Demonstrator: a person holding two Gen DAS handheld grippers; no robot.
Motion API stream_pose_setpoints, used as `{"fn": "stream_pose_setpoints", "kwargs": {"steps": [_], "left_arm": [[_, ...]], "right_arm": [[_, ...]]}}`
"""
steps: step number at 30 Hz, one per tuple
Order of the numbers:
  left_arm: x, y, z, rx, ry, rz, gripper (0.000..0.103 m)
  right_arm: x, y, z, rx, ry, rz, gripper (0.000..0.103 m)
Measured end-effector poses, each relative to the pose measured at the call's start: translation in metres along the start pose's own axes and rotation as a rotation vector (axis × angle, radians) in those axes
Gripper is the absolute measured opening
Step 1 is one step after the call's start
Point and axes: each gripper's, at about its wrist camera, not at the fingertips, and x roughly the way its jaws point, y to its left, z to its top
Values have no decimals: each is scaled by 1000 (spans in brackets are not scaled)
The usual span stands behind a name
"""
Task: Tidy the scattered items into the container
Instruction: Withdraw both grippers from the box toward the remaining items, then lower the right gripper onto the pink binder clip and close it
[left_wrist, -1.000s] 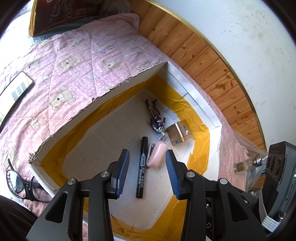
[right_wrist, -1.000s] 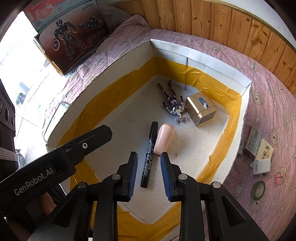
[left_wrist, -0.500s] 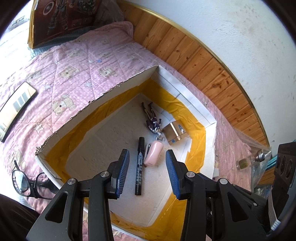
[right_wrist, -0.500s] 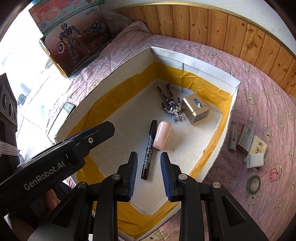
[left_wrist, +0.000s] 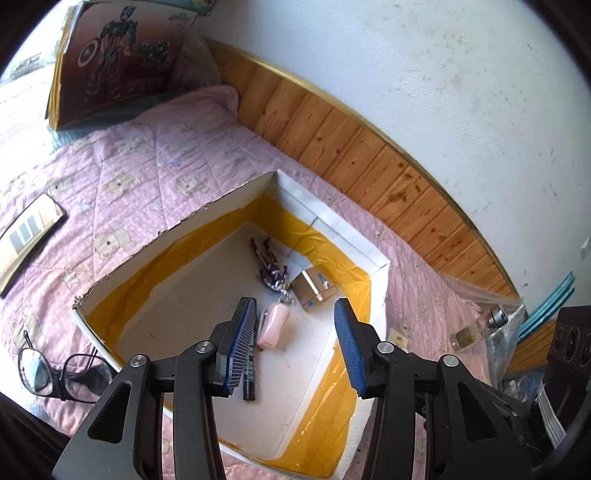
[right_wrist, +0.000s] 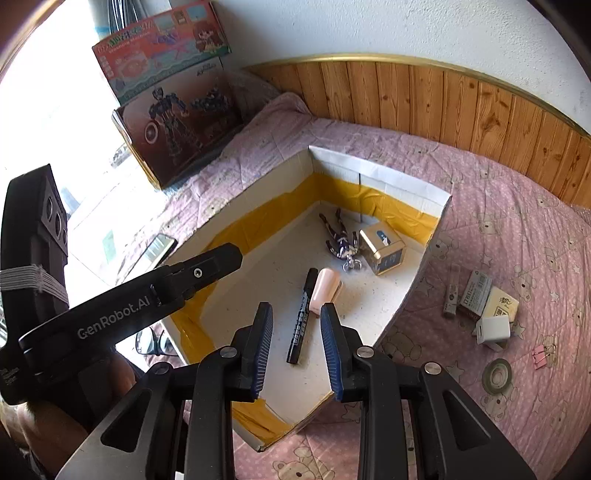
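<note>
On the bed: a pink quilt (right_wrist: 491, 206) with a bear print carries a shallow cardboard box (right_wrist: 373, 173), white on the walls and lined with yellow tape inside.
Box content: a black marker (right_wrist: 301, 319) lies on the floor of the box, and a pale pink case (right_wrist: 325, 290) lies just beside its upper end. Behind them a small dark toy figure (right_wrist: 341, 236) lies flat, with a gold tin (right_wrist: 382, 247) touching or nearly touching it on the right.
Items not in the box: on the quilt to the right of the box there are some small packets (right_wrist: 476, 291), a white cube-shaped charger (right_wrist: 493, 328), a roll of tape (right_wrist: 496, 374) and a pink binder clip (right_wrist: 545, 356).
Other side of the box: a pair of glasses (left_wrist: 55, 371) lies beside the near-left corner, and a phone (left_wrist: 27, 232) lies further left on the quilt.
Far end of the bed: a toy carton (right_wrist: 177, 118) with a robot picture leans there.
Left claw (left_wrist: 293, 349): it hangs above the box, the jaws are opening, and nothing is between them.
Right claw (right_wrist: 295, 350): it also hangs above the near part of the box. The blue pads (right_wrist: 262, 347) stand a little apart and grip nothing; the marker seen in the gap lies below on the box floor.
</note>
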Motion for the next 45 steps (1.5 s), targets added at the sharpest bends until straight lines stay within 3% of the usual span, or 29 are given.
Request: {"fn": "stream_pose_setpoints", "kwargs": {"steps": [7, 14, 19, 23, 30, 35, 41, 45], "left_arm": [[-19, -41, -20, 135, -109, -64, 47], [-22, -89, -49, 290, -110, -199, 47], [-14, -118, -75, 386, -43, -276, 47], [9, -128, -95, 398, 69, -301, 47], [47, -131, -122, 412, 197, -288, 47], [76, -140, -129, 431, 269, -260, 48], [117, -169, -112, 467, 272, -231, 51], [154, -186, -107, 510, 282, -199, 52]], "right_arm": [[-35, -20, -20, 24, -120, 65, 29], [-58, -63, -43, 107, -154, 31, 29], [-61, -106, -64, 190, -134, -23, 29], [-57, -140, -86, 249, -100, -75, 29], [-41, -195, -123, 379, -47, -133, 29], [-25, -224, -131, 456, -14, -146, 29], [1, -243, -123, 483, 14, -157, 29], [-1, -261, -122, 538, -21, -180, 33]]}}
